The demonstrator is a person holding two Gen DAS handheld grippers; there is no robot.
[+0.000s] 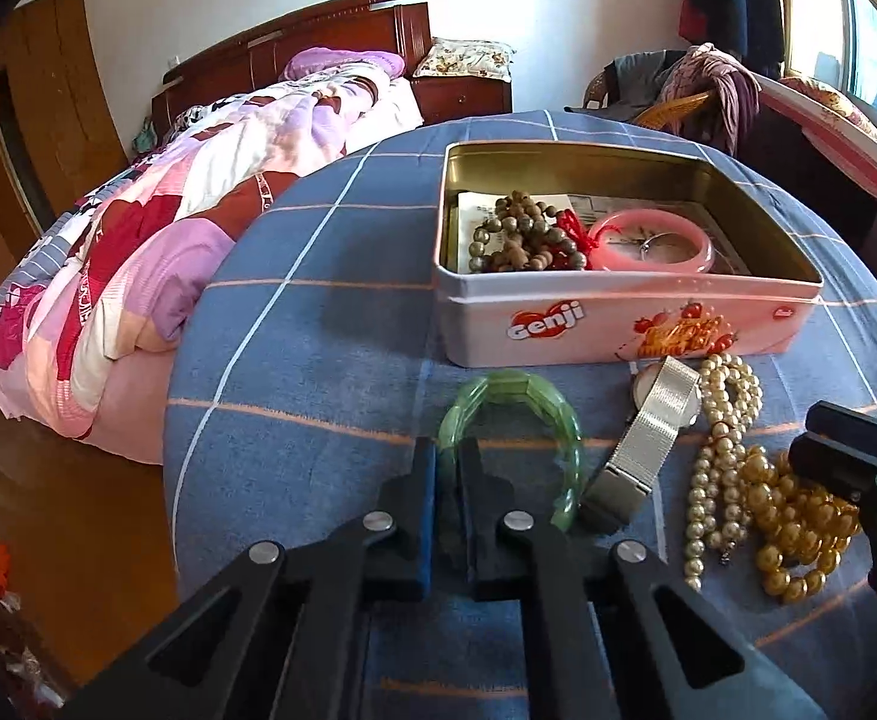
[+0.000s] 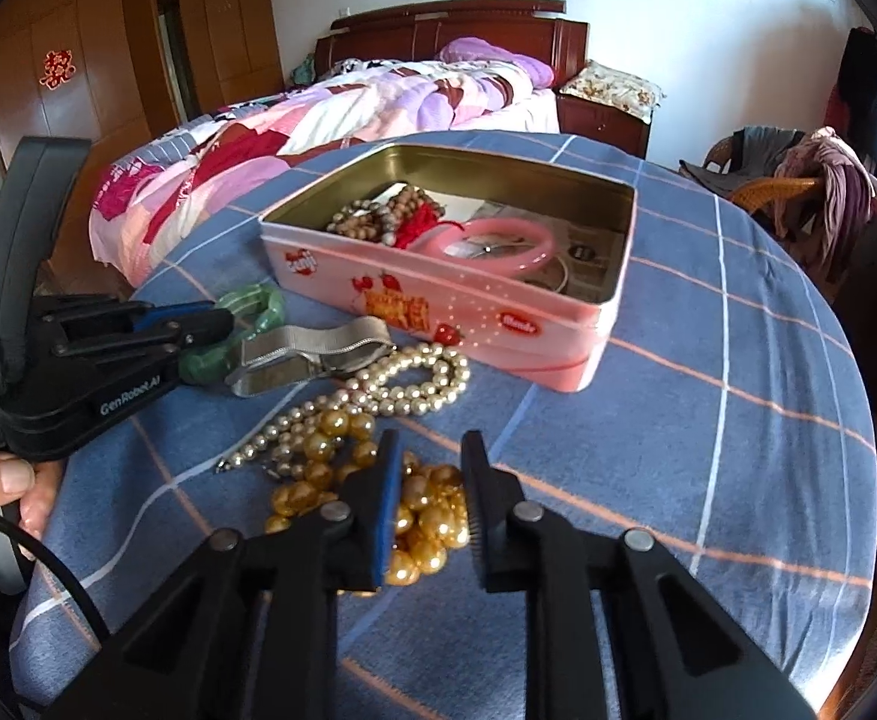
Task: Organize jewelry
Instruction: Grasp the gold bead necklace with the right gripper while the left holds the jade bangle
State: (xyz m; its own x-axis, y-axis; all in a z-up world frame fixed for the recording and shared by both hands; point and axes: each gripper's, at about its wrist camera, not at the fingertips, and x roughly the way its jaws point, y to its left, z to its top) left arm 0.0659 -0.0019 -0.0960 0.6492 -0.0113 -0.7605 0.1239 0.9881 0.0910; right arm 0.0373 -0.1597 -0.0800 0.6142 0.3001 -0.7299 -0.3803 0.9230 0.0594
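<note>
A pink tin [image 1: 618,324] [image 2: 438,312] stands open on the blue checked cloth. It holds brown prayer beads [image 1: 522,234] and a pink bangle [image 1: 654,240]. My left gripper [image 1: 447,450] [image 2: 222,324] is shut on the rim of a green bangle [image 1: 516,402] [image 2: 252,303] lying on the cloth. A silver mesh watch [image 1: 654,426] [image 2: 318,348], a pearl necklace [image 1: 720,438] [image 2: 402,384] and gold beads [image 1: 792,528] [image 2: 318,444] lie to its right. My right gripper [image 2: 429,456] [image 1: 828,432] is open, its jaws astride the gold beads.
The round table's edge [image 2: 858,420] curves off on the right. A bed with a pink quilt [image 1: 168,240] lies behind on the left. A wicker chair with clothes [image 2: 798,192] stands at the back right. My hand [image 2: 12,480] holds the left gripper.
</note>
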